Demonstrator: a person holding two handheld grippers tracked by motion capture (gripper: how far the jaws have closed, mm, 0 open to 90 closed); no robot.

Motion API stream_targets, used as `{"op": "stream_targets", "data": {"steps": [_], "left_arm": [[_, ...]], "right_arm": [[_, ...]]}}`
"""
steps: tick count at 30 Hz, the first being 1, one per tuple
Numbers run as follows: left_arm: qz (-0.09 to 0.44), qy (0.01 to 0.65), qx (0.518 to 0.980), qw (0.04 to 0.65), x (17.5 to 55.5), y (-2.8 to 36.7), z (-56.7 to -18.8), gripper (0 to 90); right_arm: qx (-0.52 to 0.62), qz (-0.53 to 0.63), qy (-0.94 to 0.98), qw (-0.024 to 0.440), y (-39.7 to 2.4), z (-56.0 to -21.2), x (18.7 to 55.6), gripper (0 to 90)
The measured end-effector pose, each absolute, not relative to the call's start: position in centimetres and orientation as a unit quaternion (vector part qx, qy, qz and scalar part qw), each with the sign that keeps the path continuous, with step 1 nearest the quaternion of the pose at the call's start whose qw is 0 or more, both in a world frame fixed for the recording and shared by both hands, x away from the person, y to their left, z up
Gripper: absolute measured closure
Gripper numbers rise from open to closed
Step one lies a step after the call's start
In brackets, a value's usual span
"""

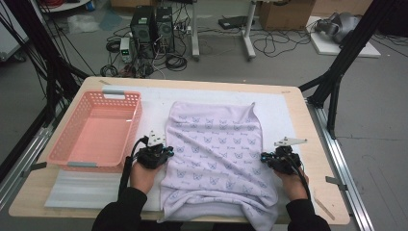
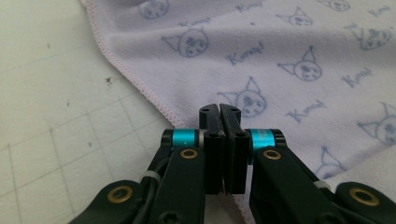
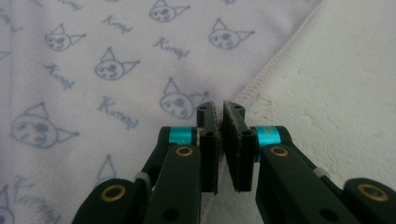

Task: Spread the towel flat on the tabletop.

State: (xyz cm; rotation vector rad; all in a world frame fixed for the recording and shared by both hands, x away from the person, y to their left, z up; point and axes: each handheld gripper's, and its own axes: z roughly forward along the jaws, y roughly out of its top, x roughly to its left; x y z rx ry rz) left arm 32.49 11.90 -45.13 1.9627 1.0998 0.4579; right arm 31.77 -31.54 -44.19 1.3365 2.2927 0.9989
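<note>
A lavender towel [image 1: 216, 144] printed with small cat faces lies spread flat on the white mat [image 1: 284, 110], its near end hanging over the table's front edge. My left gripper [image 1: 169, 151] sits at the towel's left hem, about halfway along. In the left gripper view the jaws of the left gripper [image 2: 219, 109] are pressed together where the stitched hem of the towel [image 2: 280, 56] runs in under them. My right gripper [image 1: 263, 157] is at the opposite hem. In the right gripper view the right gripper [image 3: 219, 107] pinches the towel [image 3: 93, 70] at its edge, with a sliver between the pads.
An empty pink plastic basket [image 1: 62, 144] stands on the mat at the left, close beside the left hand. The wooden table [image 1: 317, 144] ends just right of the right hand. Beyond the far edge are computers, cables and black frame legs on the floor.
</note>
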Motion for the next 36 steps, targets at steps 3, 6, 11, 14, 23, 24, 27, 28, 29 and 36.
{"op": "stream_targets", "data": {"steps": [3, 6, 11, 14, 23, 24, 27, 28, 29, 36], "left_arm": [[0.182, 0.437, 0.78, 0.41, 32.5, 11.9, -45.1, 87.6], [0.179, 0.439, 0.779, 0.411, 32.6, 12.0, -45.1, 87.7], [0.19, 0.461, 0.765, 0.408, 33.0, 12.3, -45.1, 88.2], [0.205, 0.474, 0.759, 0.397, 33.7, 12.6, -44.8, 88.2], [0.225, 0.501, 0.733, 0.402, 37.0, 12.6, -44.1, 88.2], [0.229, 0.503, 0.729, 0.404, 37.3, 12.4, -44.0, 88.2], [0.231, 0.506, 0.727, 0.404, 38.2, 12.3, -43.9, 88.2], [0.234, 0.507, 0.725, 0.404, 38.4, 12.3, -44.0, 88.2], [0.235, 0.509, 0.72, 0.41, 38.6, 12.4, -44.0, 88.2], [0.225, 0.52, 0.699, 0.436, 39.3, 12.6, -44.8, 87.1]], "right_arm": [[0.465, 0.352, 0.799, 0.148, -31.7, -44.2, 32.0, 84.5], [0.465, 0.351, 0.8, 0.143, -31.6, -44.2, 32.2, 84.8], [0.46, 0.348, 0.802, 0.156, -31.5, -44.1, 32.2, 86.5], [0.465, 0.349, 0.795, 0.171, -31.5, -44.2, 32.4, 86.6], [0.483, 0.368, 0.769, 0.198, -31.3, -44.8, 35.0, 86.6], [0.485, 0.369, 0.767, 0.203, -31.3, -44.9, 35.3, 86.5], [0.488, 0.365, 0.762, 0.219, -31.2, -44.8, 36.2, 86.6], [0.49, 0.365, 0.759, 0.225, -31.2, -44.8, 36.5, 86.6], [0.492, 0.364, 0.756, 0.231, -31.1, -44.6, 36.9, 86.6], [0.496, 0.347, 0.747, 0.274, -30.3, -43.8, 38.9, 86.5]]}}
